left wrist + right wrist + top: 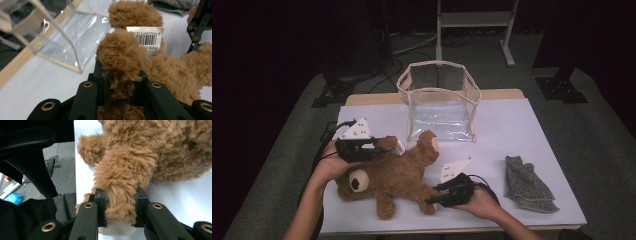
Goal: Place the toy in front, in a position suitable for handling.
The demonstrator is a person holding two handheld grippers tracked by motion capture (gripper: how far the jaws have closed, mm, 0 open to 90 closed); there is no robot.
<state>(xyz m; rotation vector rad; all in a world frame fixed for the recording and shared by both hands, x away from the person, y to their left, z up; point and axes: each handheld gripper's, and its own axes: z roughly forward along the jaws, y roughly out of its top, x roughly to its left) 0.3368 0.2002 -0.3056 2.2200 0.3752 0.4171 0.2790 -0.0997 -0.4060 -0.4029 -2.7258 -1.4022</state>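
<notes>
The brown teddy bear [387, 180] lies on the white tabletop [522, 130], at the near side, head toward the person's left and legs toward the right, with a barcode tag [147, 40] on its upper side. Both grasps look made. The left gripper [377, 146] has its fingers [100, 82] clenched on one plush limb at the bear's far side, the fur bulging up between the black jaws in the left gripper view. The right gripper [432, 199] has its fingers [141, 205] pinched on a leg near the tabletop's front edge, fur and a pale foot sole squeezed between them.

Just beyond the bear stands a clear plastic bag [439, 102] with a cream trim, its mouth open upward and nothing in it that I can make out. A grey knitted cloth [527, 185] lies well apart on the right.

So, as I judge it, the gripping step is done; lifting the bear clear, carrying it over the bag's mouth and lowering it in are left. The bear is not yet off the tabletop as far as the high view shows.
</notes>
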